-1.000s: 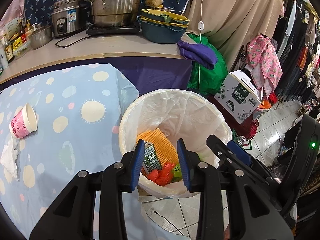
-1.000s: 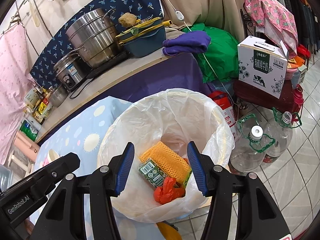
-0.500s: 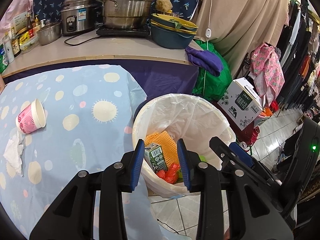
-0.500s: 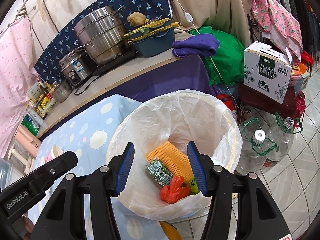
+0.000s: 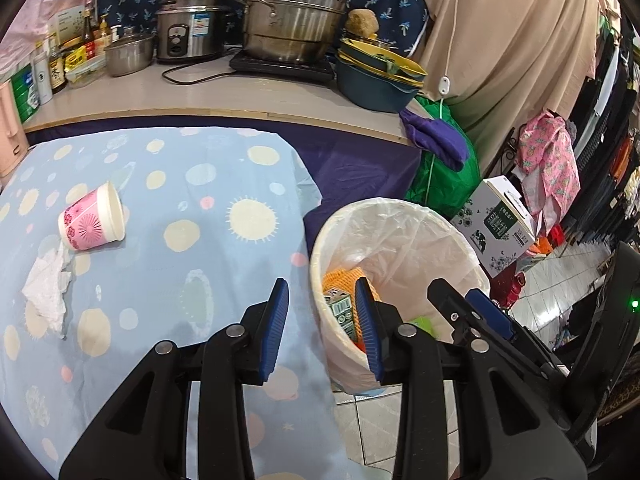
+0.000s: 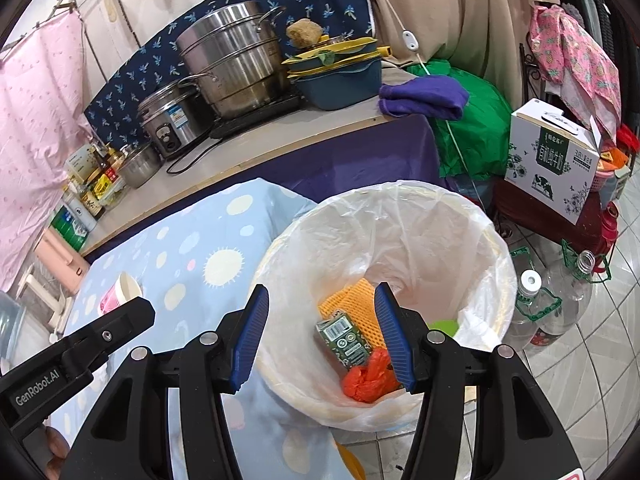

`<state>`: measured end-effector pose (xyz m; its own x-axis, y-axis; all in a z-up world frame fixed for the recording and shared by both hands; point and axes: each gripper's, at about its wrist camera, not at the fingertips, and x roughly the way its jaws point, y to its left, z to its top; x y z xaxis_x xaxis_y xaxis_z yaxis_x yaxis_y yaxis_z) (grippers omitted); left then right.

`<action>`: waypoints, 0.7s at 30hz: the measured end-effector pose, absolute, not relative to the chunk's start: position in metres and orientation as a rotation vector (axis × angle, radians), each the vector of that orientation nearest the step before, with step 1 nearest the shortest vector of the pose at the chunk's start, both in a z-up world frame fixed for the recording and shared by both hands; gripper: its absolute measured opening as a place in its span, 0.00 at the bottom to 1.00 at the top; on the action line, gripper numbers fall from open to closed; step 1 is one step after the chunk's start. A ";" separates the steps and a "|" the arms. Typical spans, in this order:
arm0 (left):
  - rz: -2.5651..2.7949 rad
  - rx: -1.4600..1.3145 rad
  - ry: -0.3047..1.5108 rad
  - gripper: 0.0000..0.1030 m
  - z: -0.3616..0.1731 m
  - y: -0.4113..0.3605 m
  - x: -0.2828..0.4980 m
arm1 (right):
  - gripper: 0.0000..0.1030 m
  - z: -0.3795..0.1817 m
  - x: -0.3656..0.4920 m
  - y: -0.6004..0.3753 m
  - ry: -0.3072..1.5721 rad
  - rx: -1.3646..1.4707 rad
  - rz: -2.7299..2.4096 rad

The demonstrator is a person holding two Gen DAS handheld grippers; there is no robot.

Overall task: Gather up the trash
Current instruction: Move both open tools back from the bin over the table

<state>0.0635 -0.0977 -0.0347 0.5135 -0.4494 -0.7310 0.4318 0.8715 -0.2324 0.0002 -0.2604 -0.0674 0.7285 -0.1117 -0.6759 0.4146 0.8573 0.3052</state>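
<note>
The left hand-held gripper (image 5: 322, 326) points forward and steeply downward, its two blue-padded fingers (image 5: 275, 326) parted with nothing between them. The right hand-held gripper (image 6: 322, 336) tilts down at much the same angle, its blue fingers (image 6: 250, 336) standing wider apart, also empty. The two sit side by side, each showing at the edge of the other's view. A fingertip of the person shows at the lower left of the right wrist view.
</note>
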 end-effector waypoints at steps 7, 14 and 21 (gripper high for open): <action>-0.469 -0.075 0.886 0.39 -0.036 -0.062 0.072 | 0.52 -0.065 0.015 -0.229 0.718 0.416 -0.252; -0.397 -0.132 0.894 0.39 -0.042 -0.021 0.084 | 0.52 -0.062 0.030 -0.196 0.742 0.366 -0.198; -0.279 -0.182 0.895 0.50 -0.052 0.031 0.095 | 0.53 -0.062 0.046 -0.156 0.766 0.315 -0.138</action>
